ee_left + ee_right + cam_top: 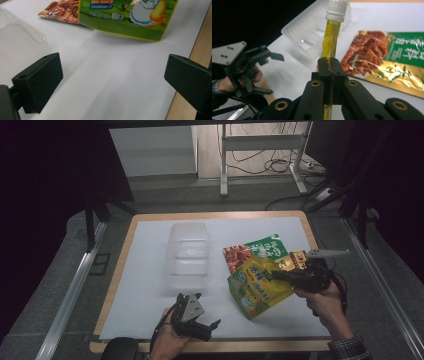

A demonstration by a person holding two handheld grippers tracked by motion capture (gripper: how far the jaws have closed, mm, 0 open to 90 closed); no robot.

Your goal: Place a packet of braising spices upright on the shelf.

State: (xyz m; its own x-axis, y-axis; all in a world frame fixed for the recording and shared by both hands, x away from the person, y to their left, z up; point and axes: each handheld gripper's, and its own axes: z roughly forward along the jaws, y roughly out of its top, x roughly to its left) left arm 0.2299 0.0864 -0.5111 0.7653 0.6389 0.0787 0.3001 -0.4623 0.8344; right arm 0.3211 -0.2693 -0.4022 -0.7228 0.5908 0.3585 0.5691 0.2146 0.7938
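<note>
Left gripper (206, 319) gaping over bare table edge (220, 346), right gripper (331, 65) pinching yellow-green pouch (257, 287) (lifted).

Yellow-green spout pouch (256, 287) (white cap) lifted, tilted above table.

White Chinese characters showing on the green snack packet (397, 50), too blurred for reading, small blurred print and "2.3" showing on the yellow-green spouted pouch (130, 20)

A lab-like test room is suggested: a wooden table (215, 215) covered by a white sheet (150, 285), dark curtains (45, 180) hung at its sides, loose cables (265, 165) left on the floor beyond its far edge.
</note>
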